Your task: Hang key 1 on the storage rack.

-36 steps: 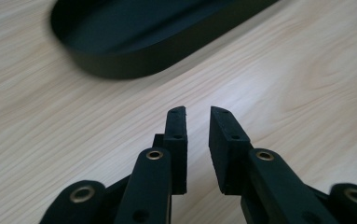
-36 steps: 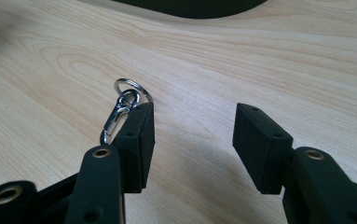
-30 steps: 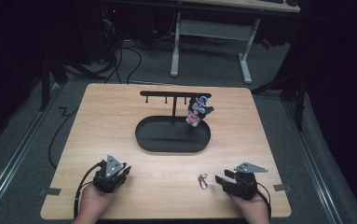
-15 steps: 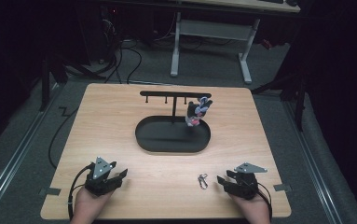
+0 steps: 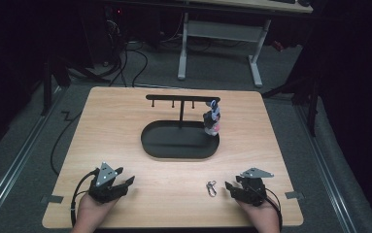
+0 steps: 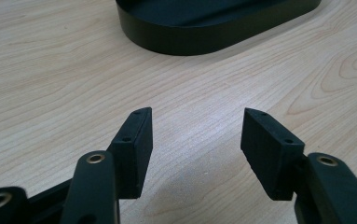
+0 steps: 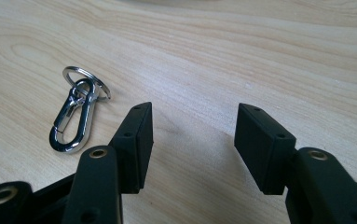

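Carabiner (image 5: pixel 211 188) lies on the desk (image 5: pixel 174 194) in our high view, just left of our right claw (image 5: pixel 232 187), long axis running away from us. Our left claw (image 6: pixel 195 135), just opened, stands apart, empty. Our right claw view shows jaws apart, empty, the carabiner's ring end pointing away.
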Demonstrator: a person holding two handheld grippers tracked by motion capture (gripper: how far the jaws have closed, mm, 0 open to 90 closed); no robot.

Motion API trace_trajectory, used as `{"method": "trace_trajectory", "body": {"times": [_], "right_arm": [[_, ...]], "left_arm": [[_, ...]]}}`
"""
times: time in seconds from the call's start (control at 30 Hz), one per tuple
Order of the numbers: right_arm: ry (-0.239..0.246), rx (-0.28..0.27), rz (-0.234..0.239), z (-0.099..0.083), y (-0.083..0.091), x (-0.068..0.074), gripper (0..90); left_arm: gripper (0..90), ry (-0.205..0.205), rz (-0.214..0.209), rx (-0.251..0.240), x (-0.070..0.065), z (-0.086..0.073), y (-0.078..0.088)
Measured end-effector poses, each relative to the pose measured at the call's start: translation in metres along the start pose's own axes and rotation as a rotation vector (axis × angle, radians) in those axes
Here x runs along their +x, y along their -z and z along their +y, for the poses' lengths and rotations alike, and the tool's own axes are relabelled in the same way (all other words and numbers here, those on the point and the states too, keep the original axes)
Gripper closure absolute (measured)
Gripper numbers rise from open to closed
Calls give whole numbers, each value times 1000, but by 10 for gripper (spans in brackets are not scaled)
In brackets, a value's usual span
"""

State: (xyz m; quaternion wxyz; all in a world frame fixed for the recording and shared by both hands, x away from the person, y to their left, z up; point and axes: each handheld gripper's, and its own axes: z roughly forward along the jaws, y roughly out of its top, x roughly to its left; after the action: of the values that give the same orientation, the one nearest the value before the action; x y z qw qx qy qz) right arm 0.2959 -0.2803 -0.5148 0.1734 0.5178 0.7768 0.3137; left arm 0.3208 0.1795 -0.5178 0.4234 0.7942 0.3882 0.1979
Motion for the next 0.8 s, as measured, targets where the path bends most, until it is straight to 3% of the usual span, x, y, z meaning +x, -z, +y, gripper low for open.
{"method": "trace_trajectory", "body": {"times": [0.13,0.27,0.4,0.43,0.53,0.67,0.8], "right_arm": [[49,61,-3,7,3,2,457],[115,173,10,17,6,3,439],[154,227,5,23,8,5,432],[166,267,4,26,6,6,417],[189,293,17,29,5,8,418],[257,354,36,40,4,18,419],[275,392,50,47,2,22,418]], "left_arm": [[444,4,-6,-9,2,0,2],[444,-1,-3,-5,2,1,1],[443,-6,-2,-2,1,1,0],[443,-5,-4,2,1,0,0],[442,-2,-5,3,2,0,-1],[440,-1,-8,3,2,0,0],[440,-4,-6,2,2,0,0]]}}
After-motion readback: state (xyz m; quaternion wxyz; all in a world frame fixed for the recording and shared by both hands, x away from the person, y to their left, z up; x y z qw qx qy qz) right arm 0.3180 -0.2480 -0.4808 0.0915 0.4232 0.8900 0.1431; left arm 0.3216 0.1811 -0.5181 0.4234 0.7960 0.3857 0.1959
